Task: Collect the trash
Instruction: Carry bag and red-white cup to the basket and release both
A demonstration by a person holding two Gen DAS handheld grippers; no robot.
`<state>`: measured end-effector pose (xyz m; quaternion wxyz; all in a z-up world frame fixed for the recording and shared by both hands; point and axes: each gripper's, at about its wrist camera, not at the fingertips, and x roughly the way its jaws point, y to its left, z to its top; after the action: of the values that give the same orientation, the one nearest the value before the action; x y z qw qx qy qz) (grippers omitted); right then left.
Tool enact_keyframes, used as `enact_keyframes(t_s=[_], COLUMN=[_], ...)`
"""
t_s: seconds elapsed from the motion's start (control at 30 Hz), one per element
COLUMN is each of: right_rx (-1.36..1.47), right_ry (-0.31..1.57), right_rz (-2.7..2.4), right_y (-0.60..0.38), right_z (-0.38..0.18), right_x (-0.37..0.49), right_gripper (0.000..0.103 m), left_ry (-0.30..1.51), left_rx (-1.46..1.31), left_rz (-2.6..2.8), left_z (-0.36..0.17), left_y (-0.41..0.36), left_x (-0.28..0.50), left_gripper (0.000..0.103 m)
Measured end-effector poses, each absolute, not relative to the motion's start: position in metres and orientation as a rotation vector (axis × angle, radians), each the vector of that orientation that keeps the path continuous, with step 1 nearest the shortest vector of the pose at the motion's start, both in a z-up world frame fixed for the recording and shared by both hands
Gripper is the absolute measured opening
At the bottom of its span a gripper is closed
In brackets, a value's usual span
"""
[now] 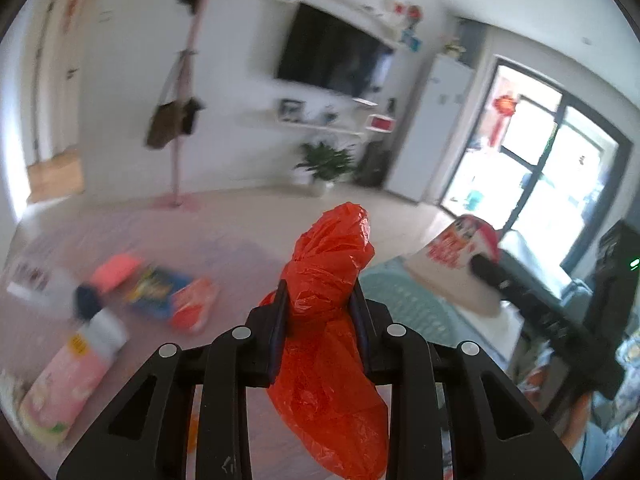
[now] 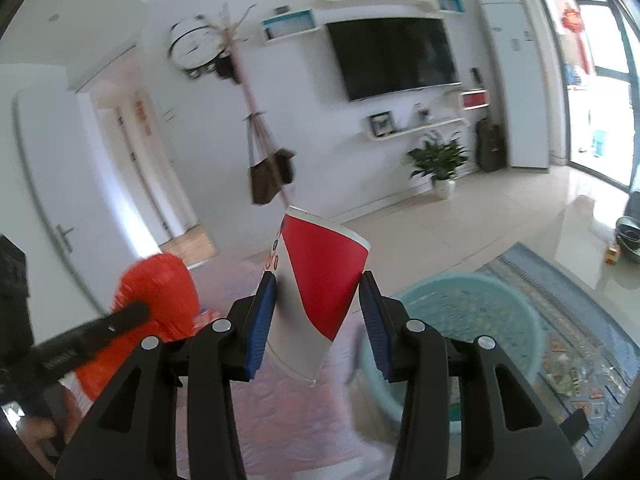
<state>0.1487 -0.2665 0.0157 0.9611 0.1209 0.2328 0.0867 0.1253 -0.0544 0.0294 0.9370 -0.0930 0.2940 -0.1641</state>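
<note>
My left claw (image 1: pixel 320 312) is clamped on a crumpled orange bag (image 1: pixel 328 280), which bulges above the pads and hangs down below them. My right claw (image 2: pixel 318 312) carries a red and white paper cup (image 2: pixel 316 284), tilted with its rim up toward 11 o'clock. The left pad presses its side; the right pad looks a shade off the wall, though blur makes that hard to judge, so I count it a light hold.

The step, as I read it, is to carry both to the teal basin (image 2: pixel 472 308), which lies on the floor at about 3 o'clock of the cup in the right view, and at 3 o'clock of the bag in the left view. To do it well I should bring each claw over the basin's mouth before letting go, cup first since its hold seems weaker, and keep the two claws from knocking together: they are close, the bag showing at 9 o'clock of the cup.

More trash remains on the pink mat (image 1: pixel 224 240): a pink carton (image 1: pixel 60 392) at 8 o'clock of the bag, a blue packet (image 1: pixel 160 288) and a small red pack (image 1: pixel 192 308) at 9 o'clock. A coat stand (image 2: pixel 256 128), a plant (image 2: pixel 440 164) and a TV (image 2: pixel 392 56) stand well back. Nothing blocks the way to the basin.
</note>
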Motion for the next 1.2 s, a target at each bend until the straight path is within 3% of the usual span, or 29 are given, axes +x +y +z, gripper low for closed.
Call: enact_keyframes(t_s=[0.23, 0.6, 0.8, 1.0, 1.2], right_rx=[0.278, 0.346, 0.372, 0.383, 0.369], right_ry=[0.51, 0.73, 0.798, 0.806, 0.791], right_rz=[0.013, -0.176, -0.188, -0.172, -0.155], right_y=[-0.32, -0.377, -0.38, -0.376, -0.364], right_z=[-0.002, -0.076, -0.101, -0.102, -0.092], right_x=[0.167, 0.207, 0.214, 0.21, 0.2], right_gripper=[0.04, 0.042, 0.042, 0.042, 0.042], left_ry=[0.609, 0.811, 0.876, 0.845, 0.82], left_rx=[-0.172, -0.215, -0.248, -0.232, -0.23], left_rz=[-0.479, -0.58, -0.57, -0.584, -0.582], left_z=[0.033, -0.045, -0.075, -0.069, -0.062], left_y=[-0.127, -0.198, -0.205, -0.194, -0.18], left_x=[0.164, 0.227, 0.239, 0.225, 0.209], left_gripper=[0.026, 0.028, 0.04, 0.054, 0.054])
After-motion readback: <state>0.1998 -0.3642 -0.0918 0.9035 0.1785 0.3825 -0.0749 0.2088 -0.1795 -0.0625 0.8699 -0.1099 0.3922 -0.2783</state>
